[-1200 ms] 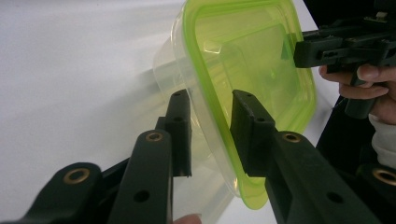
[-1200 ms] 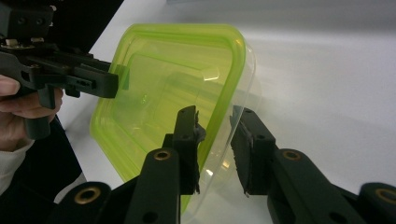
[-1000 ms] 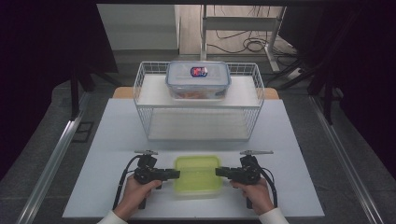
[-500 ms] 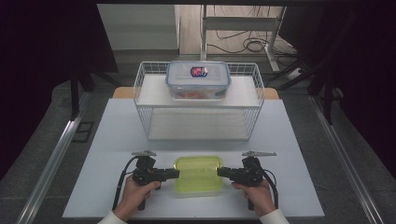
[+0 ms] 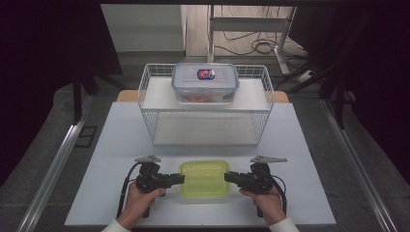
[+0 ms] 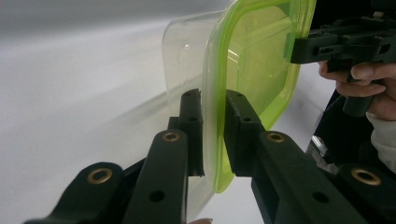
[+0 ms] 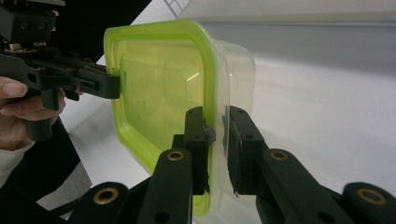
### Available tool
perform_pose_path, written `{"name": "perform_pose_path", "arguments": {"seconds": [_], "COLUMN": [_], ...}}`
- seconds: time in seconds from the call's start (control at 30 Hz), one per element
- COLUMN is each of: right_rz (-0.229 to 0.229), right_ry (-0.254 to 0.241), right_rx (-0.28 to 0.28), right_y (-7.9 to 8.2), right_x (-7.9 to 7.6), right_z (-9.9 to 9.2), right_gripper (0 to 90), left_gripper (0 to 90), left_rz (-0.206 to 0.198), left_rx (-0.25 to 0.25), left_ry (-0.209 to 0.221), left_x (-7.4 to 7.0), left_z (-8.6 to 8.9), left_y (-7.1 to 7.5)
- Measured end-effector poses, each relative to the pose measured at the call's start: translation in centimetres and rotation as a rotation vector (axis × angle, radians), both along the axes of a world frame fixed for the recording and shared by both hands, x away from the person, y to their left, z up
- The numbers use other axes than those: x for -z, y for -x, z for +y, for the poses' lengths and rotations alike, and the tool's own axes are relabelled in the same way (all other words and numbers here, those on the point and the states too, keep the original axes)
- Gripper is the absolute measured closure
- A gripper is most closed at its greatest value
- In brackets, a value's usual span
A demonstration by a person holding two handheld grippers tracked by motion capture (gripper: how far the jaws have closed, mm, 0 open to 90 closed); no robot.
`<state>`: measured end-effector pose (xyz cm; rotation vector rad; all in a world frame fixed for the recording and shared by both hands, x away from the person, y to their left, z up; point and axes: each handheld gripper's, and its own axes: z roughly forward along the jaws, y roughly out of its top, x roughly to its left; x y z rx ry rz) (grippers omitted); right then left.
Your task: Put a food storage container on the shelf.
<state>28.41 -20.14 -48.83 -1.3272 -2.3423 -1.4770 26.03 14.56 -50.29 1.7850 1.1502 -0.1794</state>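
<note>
Your left gripper [image 5: 180, 179] and right gripper [image 5: 228, 177]: jaws clamped on green-lidded container [image 5: 205, 178], contents unclear; lidded box [image 5: 205, 82] in wire basket [image 5: 145, 99] beyond.

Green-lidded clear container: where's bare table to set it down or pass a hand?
Bare white table lies left and right of the white wire basket, and in the strip between the basket front and the green-lidded clear plastic container. The front middle is crowded: left gripper and right gripper clamp the container's ends. A blue-lidded clear box tops the basket.
</note>
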Motion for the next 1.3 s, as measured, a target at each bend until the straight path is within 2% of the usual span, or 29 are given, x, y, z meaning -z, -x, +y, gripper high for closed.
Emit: {"name": "perform_pose_path", "arguments": {"seconds": [0.1,0.27,0.4,0.6,0.87,1.3], "right_rz": [-0.008,-0.030,-0.044,-0.053,-0.087,-0.132], "right_ry": [-0.004,-0.007,-0.003,-0.013,-0.017,-0.038], "right_rx": [0.000,-0.003,-0.004,-0.005,-0.006,-0.003], "right_y": [0.2,0.3,0.4,0.5,0.5,-0.3], "right_x": [-0.2,-0.8,-1.1,-1.4,-2.5,-5.0], "right_z": [0.2,0.2,0.3,0.3,0.3,0.5], "right_gripper": [79.0,79.0,79.1,79.0,79.1,79.0], "left_gripper": [79.1,79.1,79.1,79.1,79.1,79.2], "left_rz": [-0.011,-0.031,-0.046,-0.054,-0.082,-0.123], "left_rx": [0.005,0.010,0.010,0.013,0.017,0.009], "left_ry": [-0.017,-0.010,-0.026,-0.015,-0.016,0.005], "left_x": [-0.3,-0.9,-1.2,-1.9,-3.0,-5.5], "left_z": [0.1,0.2,0.1,0.4,0.5,0.8], "left_y": [0.1,0.2,0.3,0.4,0.3,-0.7]}}
